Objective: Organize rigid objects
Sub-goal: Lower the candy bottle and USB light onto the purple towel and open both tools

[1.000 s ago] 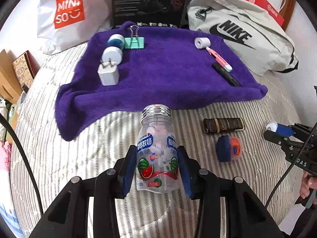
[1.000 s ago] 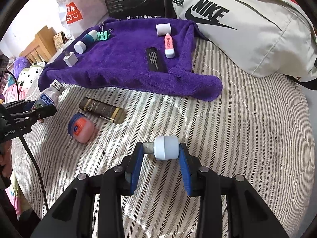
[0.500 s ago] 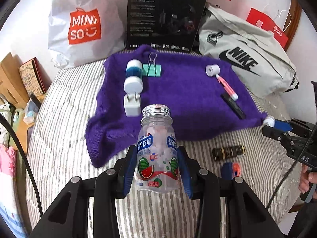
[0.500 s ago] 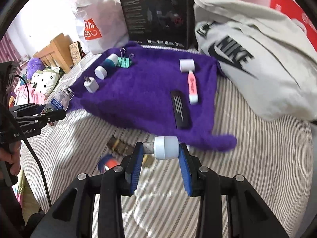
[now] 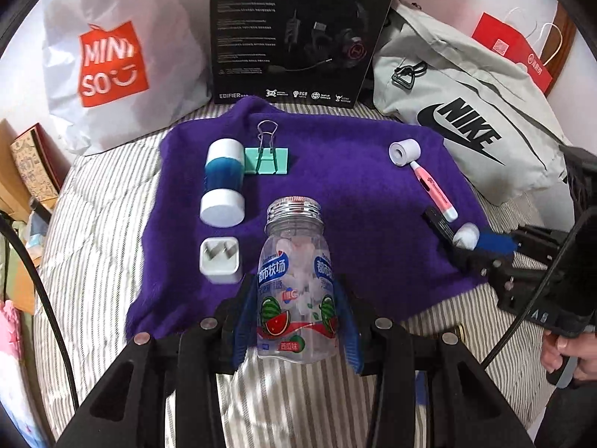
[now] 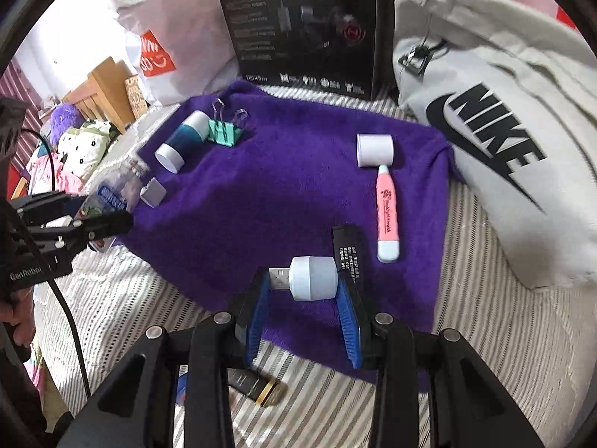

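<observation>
My left gripper (image 5: 294,291) is shut on a clear candy bottle (image 5: 294,280) with a silver cap, held over the near edge of the purple towel (image 5: 335,186). My right gripper (image 6: 304,283) is shut on a small white USB light (image 6: 309,278), held over the towel's near right part beside a black stick (image 6: 349,254). On the towel lie a blue-white tube (image 5: 222,183), a green binder clip (image 5: 265,156), a white charger (image 5: 220,260), a white roll (image 5: 404,151) and a pink pen (image 5: 433,190).
A Miniso bag (image 5: 112,63), a black headset box (image 5: 298,30) and a grey Nike bag (image 5: 466,123) stand behind the towel. A brown-gold tube (image 6: 257,388) lies on the striped bedding (image 6: 485,354) under my right gripper. The bed's edge is at left.
Both grippers have moved forward and lower, from over the striped bedding to over the towel's near edge, each still holding its object.
</observation>
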